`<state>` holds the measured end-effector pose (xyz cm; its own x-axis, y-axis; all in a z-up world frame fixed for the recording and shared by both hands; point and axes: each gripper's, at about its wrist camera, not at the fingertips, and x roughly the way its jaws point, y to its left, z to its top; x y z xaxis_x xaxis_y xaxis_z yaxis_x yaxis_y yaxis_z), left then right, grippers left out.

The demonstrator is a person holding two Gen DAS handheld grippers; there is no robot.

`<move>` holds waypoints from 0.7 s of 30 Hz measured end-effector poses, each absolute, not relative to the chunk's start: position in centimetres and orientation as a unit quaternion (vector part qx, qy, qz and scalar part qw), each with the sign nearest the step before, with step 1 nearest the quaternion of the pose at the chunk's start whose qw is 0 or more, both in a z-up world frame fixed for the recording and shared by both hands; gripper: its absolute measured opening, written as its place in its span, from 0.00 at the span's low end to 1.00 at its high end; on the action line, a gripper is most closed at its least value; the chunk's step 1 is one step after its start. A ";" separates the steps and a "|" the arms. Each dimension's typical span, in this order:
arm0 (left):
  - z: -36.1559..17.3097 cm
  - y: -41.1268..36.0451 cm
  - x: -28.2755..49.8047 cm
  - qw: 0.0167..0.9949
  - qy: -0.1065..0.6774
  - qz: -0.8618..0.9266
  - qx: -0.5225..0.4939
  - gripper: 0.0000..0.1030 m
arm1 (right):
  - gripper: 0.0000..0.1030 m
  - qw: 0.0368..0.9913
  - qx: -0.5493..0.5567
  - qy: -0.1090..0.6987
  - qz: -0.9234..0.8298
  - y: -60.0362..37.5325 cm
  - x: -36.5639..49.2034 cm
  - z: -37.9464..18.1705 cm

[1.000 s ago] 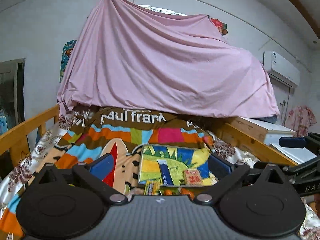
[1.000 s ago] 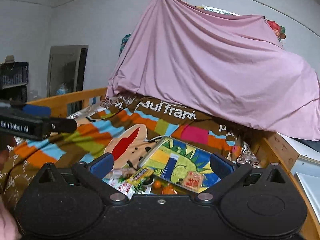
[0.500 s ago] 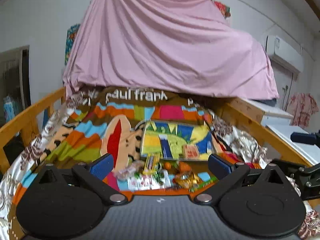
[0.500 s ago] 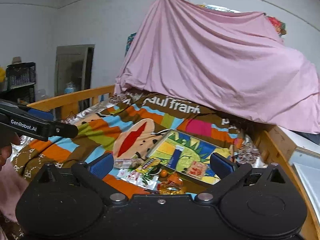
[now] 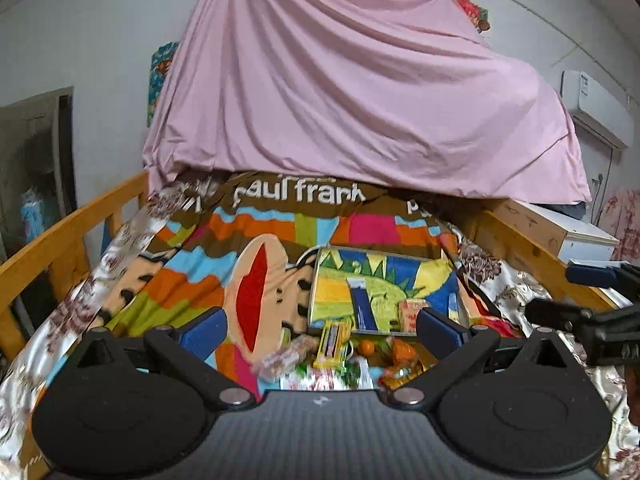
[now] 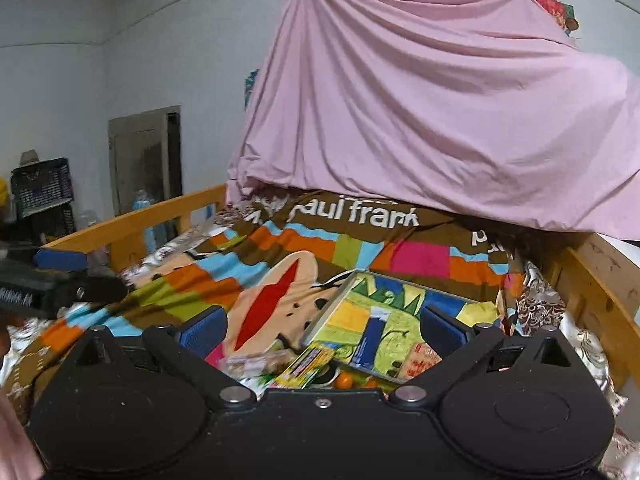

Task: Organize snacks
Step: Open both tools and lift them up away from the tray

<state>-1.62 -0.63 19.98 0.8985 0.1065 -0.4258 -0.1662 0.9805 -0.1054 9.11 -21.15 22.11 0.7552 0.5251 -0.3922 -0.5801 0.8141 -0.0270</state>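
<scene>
Plainly spread wide, both claws, nothing pinched between the blue pads. Left gripper (image 5: 322, 326) held above the near end of a bed, aimed along the striped "paul frank" blanket (image 5: 280, 224) toward a pink sheet (image 5: 360, 92) draped high at the far end. Right gripper (image 6: 322, 326) likewise parted and raised, looking over the same bed from a little further right; seen also from the left wrist view as a dark shape at the right edge (image 5: 592, 300), well apart from the snacks.

Ahead and below the fingers, lying flat on the blanket: a tray (image 5: 436, 276) with a bright yellow, green and blue cartoon print. Inside it, a long dark blue packet (image 5: 362, 304) and a small red-and-cream packet (image 5: 408, 312), near each other toward the near rim. Just in front of the tray, loose on the blanket, a heap of snacks (image 5: 340, 364): a yellow striped packet (image 5: 332, 340) leaning on the tray's near rim, a small orange round thing (image 5: 366, 347), perhaps a fruit or a sweet, too blurred to tell, plus crinkled wrappers in orange, green and pale pink.

Along both sides, wooden bed rails (image 5: 60, 236). High on the right wall, an air conditioner (image 5: 596, 108).
</scene>
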 end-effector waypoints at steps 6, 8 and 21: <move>16.7 0.5 2.1 0.978 0.181 0.057 -0.091 1.00 | 0.99 0.933 -0.097 0.186 0.291 -19.0 12.3 21.2; 15.5 0.8 3.1 0.977 0.178 0.050 -0.106 1.00 | 0.99 0.933 -0.104 0.182 0.293 -18.6 12.9 21.3; 11.0 3.2 3.9 0.971 0.195 0.043 -0.132 1.00 | 0.99 0.941 -0.093 0.178 0.271 -16.2 15.4 23.0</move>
